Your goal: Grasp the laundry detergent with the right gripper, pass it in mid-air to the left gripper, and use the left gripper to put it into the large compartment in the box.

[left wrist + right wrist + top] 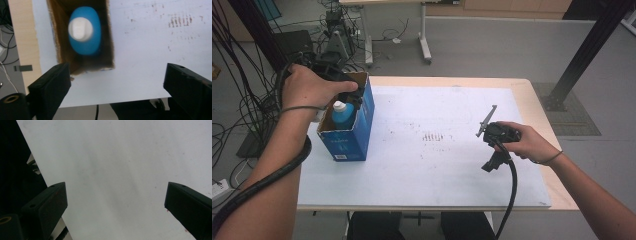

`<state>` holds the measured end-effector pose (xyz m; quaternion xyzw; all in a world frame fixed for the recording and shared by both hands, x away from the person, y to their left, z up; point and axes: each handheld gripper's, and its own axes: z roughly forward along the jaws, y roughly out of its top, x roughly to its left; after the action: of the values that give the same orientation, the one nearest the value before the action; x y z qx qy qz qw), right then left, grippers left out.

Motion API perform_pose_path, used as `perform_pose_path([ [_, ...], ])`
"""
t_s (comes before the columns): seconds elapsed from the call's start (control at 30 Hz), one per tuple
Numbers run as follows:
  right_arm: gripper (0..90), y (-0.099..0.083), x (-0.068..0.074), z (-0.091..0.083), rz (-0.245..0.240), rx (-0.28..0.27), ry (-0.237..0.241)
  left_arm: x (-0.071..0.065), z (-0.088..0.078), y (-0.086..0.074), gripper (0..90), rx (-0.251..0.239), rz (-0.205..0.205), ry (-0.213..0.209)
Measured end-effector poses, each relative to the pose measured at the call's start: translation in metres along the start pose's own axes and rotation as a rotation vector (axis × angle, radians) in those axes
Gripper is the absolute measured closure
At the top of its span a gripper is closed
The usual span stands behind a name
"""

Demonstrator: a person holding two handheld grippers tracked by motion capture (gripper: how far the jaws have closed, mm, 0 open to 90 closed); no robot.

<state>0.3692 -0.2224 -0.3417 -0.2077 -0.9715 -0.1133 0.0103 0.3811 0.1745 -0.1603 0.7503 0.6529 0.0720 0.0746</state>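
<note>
Risk is small: left claw [117, 82], released above the blue bottle [85, 31], could catch the cardboard box [110, 37] and tip it.

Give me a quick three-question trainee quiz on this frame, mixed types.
1. True or false: the blue bottle stands inside the open blue box.
2. Which gripper is above the box? A) left gripper B) right gripper
3. What colour is the bottle's cap?

Key: 1 true. 2 A; its jaws stand apart with nothing between them. 3 white.
</note>
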Motion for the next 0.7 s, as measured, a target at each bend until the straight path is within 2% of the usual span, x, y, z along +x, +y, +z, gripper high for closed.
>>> perform_pose_path([
  [0.03, 4.5, 0.0, 0.0, 0.0, -0.003, -0.001, -0.001, -0.005, 0.0, -0.001, 5.9, 0.007, 0.011, -0.011],
  [0.13, 4.4, 0.003, 0.001, -0.002, 0.0, 0.002, -0.005, -0.017, 0.001, -0.002, 4.7, 0.019, 0.055, -0.004],
  [0.3, 4.4, 0.006, 0.003, -0.003, -0.003, -0.004, -0.004, -0.039, 0.005, -0.003, 4.7, 0.033, 0.113, -0.033],
  [0.43, 4.4, 0.008, 0.004, 0.0, -0.007, -0.004, 0.001, -0.055, 0.014, -0.004, 4.6, 0.039, 0.166, -0.049],
  [0.6, 4.5, 0.009, 0.005, 0.003, -0.019, -0.001, 0.005, -0.07, 0.029, -0.003, 4.8, 0.059, 0.208, -0.057],
  [0.7, 4.5, 0.009, 0.004, 0.002, -0.023, -0.001, 0.004, -0.079, 0.035, -0.003, 4.8, 0.054, 0.222, -0.073],
])
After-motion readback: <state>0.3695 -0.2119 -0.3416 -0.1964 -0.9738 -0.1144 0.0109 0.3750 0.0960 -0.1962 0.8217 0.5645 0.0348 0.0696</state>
